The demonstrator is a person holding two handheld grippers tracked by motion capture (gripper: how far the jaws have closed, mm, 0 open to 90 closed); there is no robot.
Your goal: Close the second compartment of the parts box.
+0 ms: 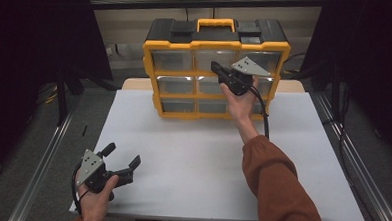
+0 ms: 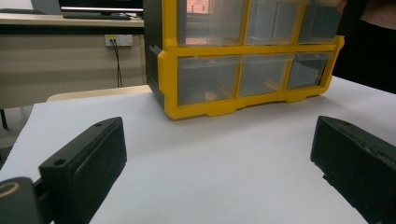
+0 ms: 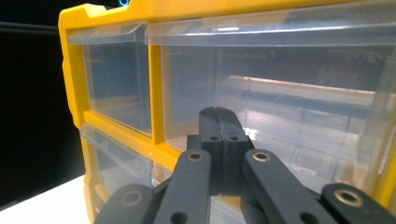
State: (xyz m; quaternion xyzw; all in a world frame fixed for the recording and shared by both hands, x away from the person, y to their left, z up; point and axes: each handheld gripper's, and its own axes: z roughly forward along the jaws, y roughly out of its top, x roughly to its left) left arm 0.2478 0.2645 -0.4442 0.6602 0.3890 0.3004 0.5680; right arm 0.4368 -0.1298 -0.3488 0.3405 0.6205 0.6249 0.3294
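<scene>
The drawer cabinet [image 1: 216, 69], yellow-framed with a black top and a yellow carry handle, stands at the upper centre of the high view, on the far edge of the white table [image 1: 192, 160]. It holds three rows of clear drawers.

The right gripper [image 1: 217, 68] is raised to the cabinet's front, at the top row near the middle drawer [image 3: 280, 93]. In the right gripper view its jaws are pressed together with nothing between them, tips just in front of that drawer's clear face, below its lip. Whether the tips touch the plastic I cannot tell from this angle.

If the step in hand is opening that drawer, as I judge, the closed tips would do best hooking under the lip at the drawer's top edge and drawing straight back, level, so the drawer does not bind or drag the light cabinet forward. The other hand could steady the frame.

The left gripper [image 1: 122, 157] sits at the lower left of the high view, low over the table and well apart from the cabinet, jaws wide apart and holding nothing.

The left gripper view gives what the high view does not: the lower drawers seen square-on, looking empty, with a desk and wall socket at its upper left. The right gripper view alone shows the drawer lip close up.
</scene>
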